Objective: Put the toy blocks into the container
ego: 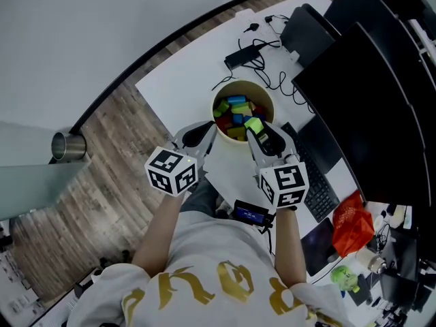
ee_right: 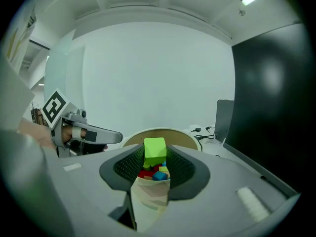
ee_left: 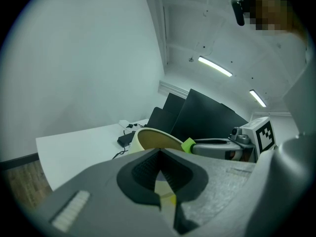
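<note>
A round cream container (ego: 242, 82) stands on the white table, holding several coloured blocks (ego: 235, 114). My right gripper (ego: 255, 131) is shut on a lime-green block (ego: 253, 124) held over the container's near rim. In the right gripper view the green block (ee_right: 154, 151) sits between the pads of my right gripper (ee_right: 154, 158), above the blocks inside the container (ee_right: 180, 135). My left gripper (ego: 204, 135) is at the container's near-left rim. Its jaws meet at the tips in the left gripper view (ee_left: 159, 155), with nothing held. The right gripper (ee_left: 212, 147) and green block (ee_left: 188, 145) show there too.
A black adapter with cables (ego: 242, 54) lies behind the container. A large dark monitor (ego: 368, 101) and a keyboard (ego: 319, 179) stand to the right, and an orange bag (ego: 351, 225) lies near them. A metal cup (ego: 68, 146) sits at the left over the wooden floor.
</note>
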The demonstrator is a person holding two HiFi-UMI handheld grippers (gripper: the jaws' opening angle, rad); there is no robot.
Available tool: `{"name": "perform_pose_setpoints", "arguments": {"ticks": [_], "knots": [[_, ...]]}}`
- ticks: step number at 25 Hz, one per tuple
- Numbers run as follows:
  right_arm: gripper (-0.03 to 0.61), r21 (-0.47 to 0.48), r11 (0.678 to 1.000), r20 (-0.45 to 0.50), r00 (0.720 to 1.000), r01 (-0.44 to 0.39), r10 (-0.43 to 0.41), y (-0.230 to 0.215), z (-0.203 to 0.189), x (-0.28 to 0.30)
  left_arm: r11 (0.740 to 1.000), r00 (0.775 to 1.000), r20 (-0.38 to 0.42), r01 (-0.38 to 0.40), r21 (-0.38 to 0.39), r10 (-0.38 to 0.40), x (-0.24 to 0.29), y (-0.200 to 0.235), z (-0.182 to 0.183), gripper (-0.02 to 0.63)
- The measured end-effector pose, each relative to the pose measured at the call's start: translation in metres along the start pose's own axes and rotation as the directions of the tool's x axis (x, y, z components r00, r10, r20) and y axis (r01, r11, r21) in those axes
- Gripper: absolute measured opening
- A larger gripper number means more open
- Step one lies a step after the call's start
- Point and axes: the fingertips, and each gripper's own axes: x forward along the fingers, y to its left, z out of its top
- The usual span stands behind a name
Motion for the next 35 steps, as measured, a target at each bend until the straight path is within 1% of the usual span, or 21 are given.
{"name": "perform_pose_setpoints", "arguments": {"ticks": [5, 7, 10, 17, 21, 27, 35], "knots": [[0.164, 0.023, 1.000, -0.018, 1.000, -0.015, 0.015, 0.003, -0.005, 0.005, 1.000, 1.000, -0.006, 0.002, -0.010, -0.002, -0.001, 0.004, -0.004, 0.002], [0.185, 0.024, 1.000, -0.018, 1.000, -0.013, 0.013, 0.004, -0.006, 0.005, 1.000, 1.000, -0.011, -0.004, -0.013, 0.004, -0.001, 0.006, -0.007, 0.001], [0.190, 0.024, 1.000, -0.017, 1.000, -0.011, 0.012, 0.004, -0.006, 0.004, 1.000, 1.000, -0.010, -0.013, -0.019, 0.013, -0.005, 0.009, -0.008, 0.002], [0.186, 0.039, 0.999, -0.001, 1.000, 0.013, -0.013, 0.002, -0.005, -0.009, 1.000, 1.000, 0.006, -0.006, -0.006, 0.006, -0.011, 0.002, -0.004, 0.001], [0.181, 0.035, 0.999, 0.003, 0.999, 0.032, -0.033, 0.002, -0.007, -0.022, 1.000, 1.000, 0.015, 0.009, 0.004, -0.009, -0.015, -0.009, -0.004, 0.001], [0.179, 0.037, 0.996, 0.007, 0.997, 0.076, -0.077, 0.001, -0.018, -0.055, 0.999, 0.999, 0.018, 0.047, 0.023, -0.047, -0.020, -0.037, -0.012, 0.002], [0.179, 0.067, 0.987, -0.026, 0.989, 0.146, -0.144, -0.010, -0.047, -0.094, 0.994, 0.994, -0.027, 0.102, 0.026, -0.102, -0.017, -0.067, -0.040, 0.001]]}}
